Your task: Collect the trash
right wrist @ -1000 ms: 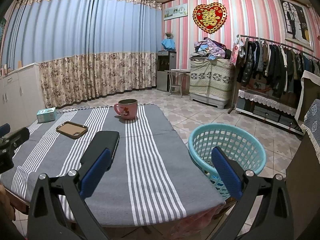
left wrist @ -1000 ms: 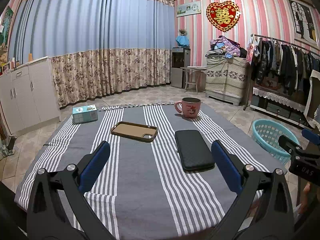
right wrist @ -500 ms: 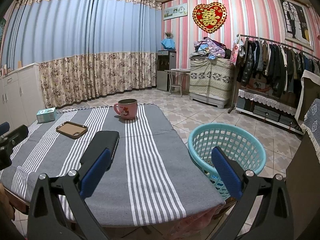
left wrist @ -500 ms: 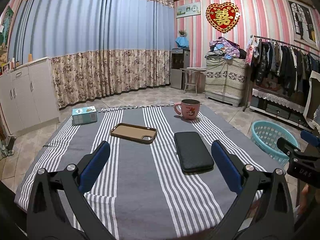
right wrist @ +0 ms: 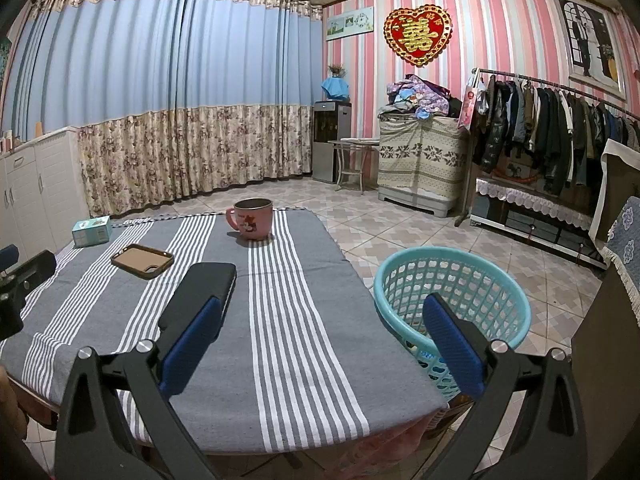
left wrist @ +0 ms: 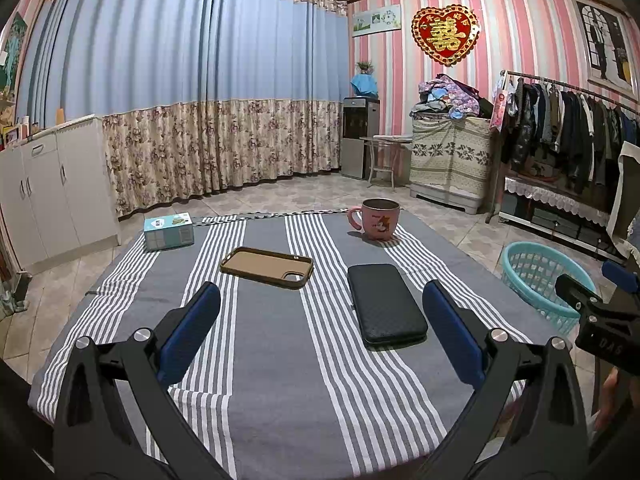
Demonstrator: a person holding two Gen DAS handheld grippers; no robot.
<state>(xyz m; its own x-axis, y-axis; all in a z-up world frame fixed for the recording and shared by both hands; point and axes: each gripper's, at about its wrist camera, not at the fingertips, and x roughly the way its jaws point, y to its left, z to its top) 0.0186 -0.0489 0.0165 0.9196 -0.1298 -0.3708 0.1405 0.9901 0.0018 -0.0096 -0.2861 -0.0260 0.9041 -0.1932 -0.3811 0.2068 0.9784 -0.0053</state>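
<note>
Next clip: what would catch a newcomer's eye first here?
The red and gold heart ornament on the pink striped wall, high on the right. Then the pink mug at the far edge of the striped tablecloth, and the turquoise basket on the floor to the table's right.

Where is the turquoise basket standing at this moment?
The turquoise basket stands on the tiled floor just off the right edge of the striped table; in the right wrist view it sits low and right, partly behind one finger of the right tool.
</note>
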